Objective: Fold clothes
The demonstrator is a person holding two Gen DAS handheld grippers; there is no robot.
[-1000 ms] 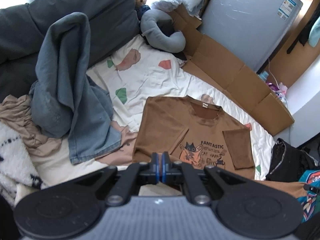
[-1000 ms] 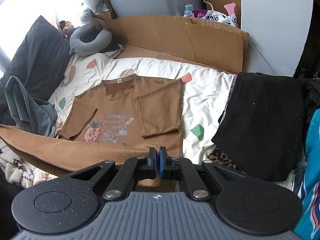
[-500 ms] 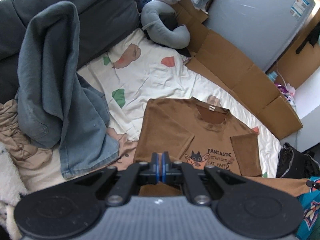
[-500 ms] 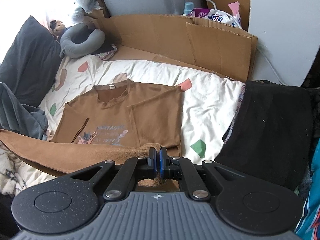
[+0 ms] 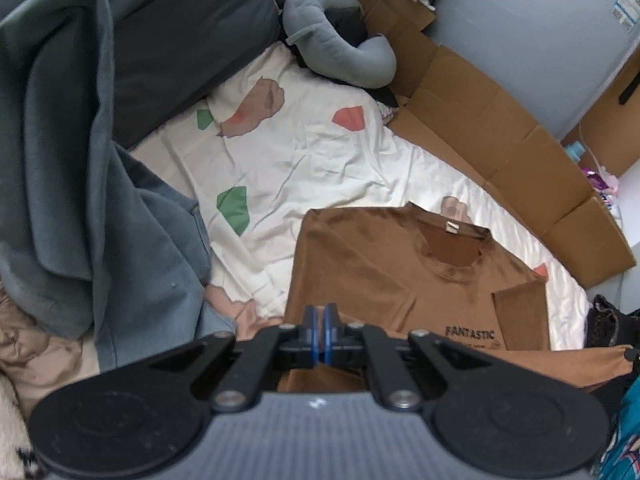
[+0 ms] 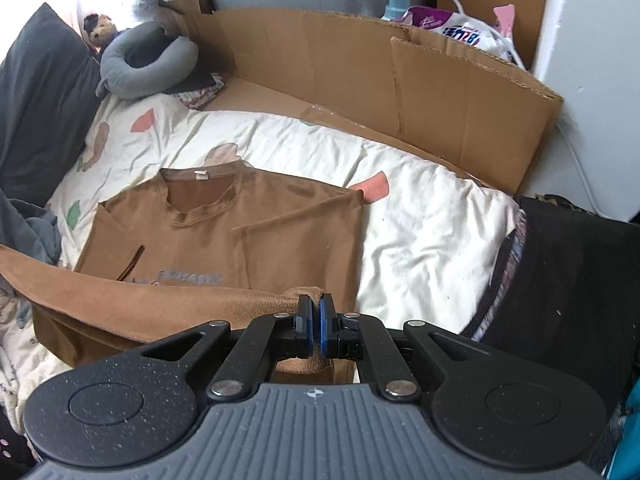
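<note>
left gripper (image 5: 319, 334) clamped on brown T-shirt (image 5: 380, 276) hem | right gripper (image 6: 315, 330) clamped on same hem | hem stretched crosswise between them, above bed (image 6: 420, 216) | collar lies straight ahead, both equally near

- Left tool (image 5: 319, 322): black linkage arms fanning out from a centre block, with silver round pivot screws at the joints.
- Its fingers carry blue pads (image 5: 328, 332).
- Behind them lies a grey ribbed housing flanked by two round black discs, with a small white mark at its front edge.
- Right tool (image 6: 315, 320): same build, its black plastic finely speckled, pads (image 6: 325, 330) blue.
</note>
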